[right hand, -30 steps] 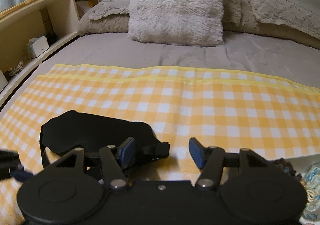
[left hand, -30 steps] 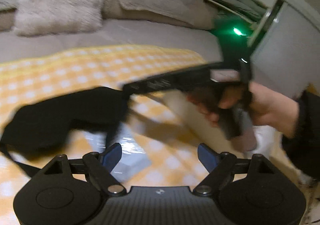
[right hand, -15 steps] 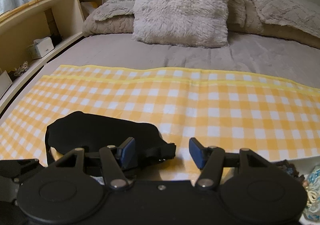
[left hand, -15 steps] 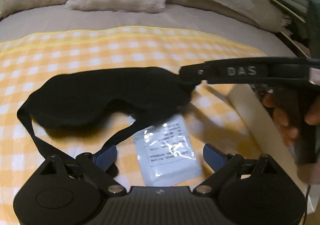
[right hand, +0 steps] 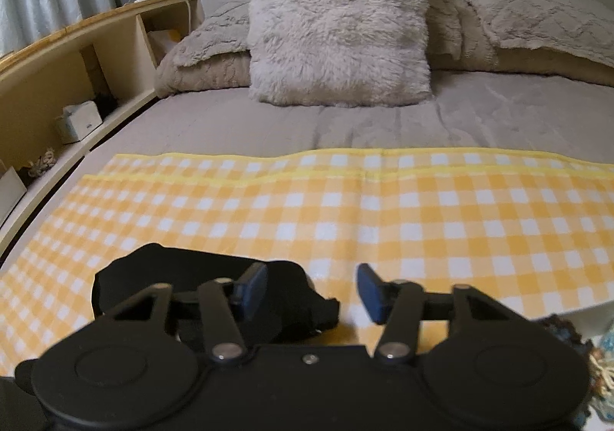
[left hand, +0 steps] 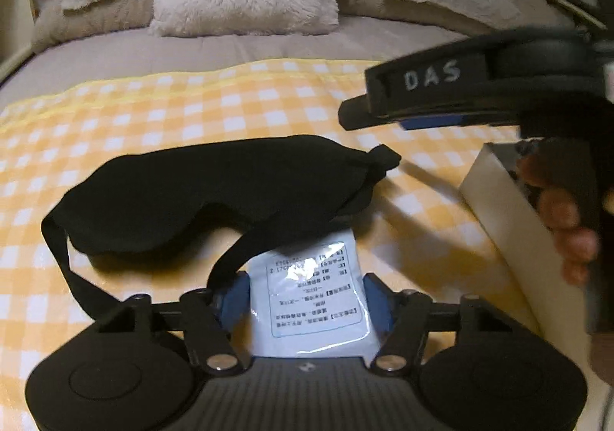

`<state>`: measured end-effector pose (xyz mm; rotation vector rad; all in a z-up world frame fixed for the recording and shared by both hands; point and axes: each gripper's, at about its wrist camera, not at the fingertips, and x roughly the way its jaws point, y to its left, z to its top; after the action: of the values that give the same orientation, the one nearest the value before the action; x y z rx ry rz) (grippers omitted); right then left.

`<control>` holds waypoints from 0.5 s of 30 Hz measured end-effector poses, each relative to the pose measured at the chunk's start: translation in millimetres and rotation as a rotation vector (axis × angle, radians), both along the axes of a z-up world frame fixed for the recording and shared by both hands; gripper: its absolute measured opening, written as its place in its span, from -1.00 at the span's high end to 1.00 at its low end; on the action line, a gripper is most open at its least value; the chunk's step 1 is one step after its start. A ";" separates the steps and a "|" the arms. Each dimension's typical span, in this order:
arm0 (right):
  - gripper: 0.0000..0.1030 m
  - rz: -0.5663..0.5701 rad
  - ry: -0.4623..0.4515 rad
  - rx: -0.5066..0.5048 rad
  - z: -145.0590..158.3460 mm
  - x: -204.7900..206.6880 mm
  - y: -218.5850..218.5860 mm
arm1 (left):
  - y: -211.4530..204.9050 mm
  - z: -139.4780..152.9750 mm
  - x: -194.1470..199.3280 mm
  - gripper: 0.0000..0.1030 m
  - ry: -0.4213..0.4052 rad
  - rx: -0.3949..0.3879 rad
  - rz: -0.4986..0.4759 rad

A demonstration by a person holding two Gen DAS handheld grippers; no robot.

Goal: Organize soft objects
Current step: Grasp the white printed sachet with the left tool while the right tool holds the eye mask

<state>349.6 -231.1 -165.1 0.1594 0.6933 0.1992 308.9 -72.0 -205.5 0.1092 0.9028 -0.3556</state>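
Left fingers [left hand: 236,293] apart around upright-pointing sachet [left hand: 312,293]; right fingers [right hand: 251,287] released, eye mask [left hand: 226,197] lengthwise left-right.

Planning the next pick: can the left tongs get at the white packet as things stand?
Probably yes. The left tongs are open with the white packet between their fingers; only the eye mask strap lies across its far corner.

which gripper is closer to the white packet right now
Left. The left gripper has its open fingers on either side of the white packet. The right gripper hangs open above the checkered cloth, beyond the sleep mask.
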 end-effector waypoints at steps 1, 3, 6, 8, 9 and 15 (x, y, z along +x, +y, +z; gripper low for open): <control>0.06 -0.001 0.001 -0.001 -1.3 2.7 1.7 | 5.3 0.9 -0.3 -0.15 0.009 -0.016 -0.013; 0.06 -0.012 -0.007 -0.003 -4.9 7.4 5.9 | 13.4 2.4 -2.9 -0.13 0.014 -0.023 -0.043; 0.05 -0.022 0.001 0.003 -12.9 13.5 12.3 | 22.6 4.0 -10.5 -0.11 0.024 -0.017 -0.101; 0.08 0.003 0.044 -0.036 -21.5 17.6 20.1 | 28.9 5.2 -15.3 -0.10 0.040 -0.019 -0.137; 0.10 0.021 0.074 -0.076 -26.2 18.8 25.6 | 32.6 6.2 -17.8 -0.08 0.049 -0.021 -0.149; 0.15 0.151 0.138 -0.196 -24.8 5.0 45.9 | 56.2 13.2 -36.8 0.00 0.085 -0.015 -0.169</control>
<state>354.7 -185.1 -189.9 -0.0683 0.8585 0.2653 272.1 -15.8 -192.3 0.1577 0.9775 -0.5275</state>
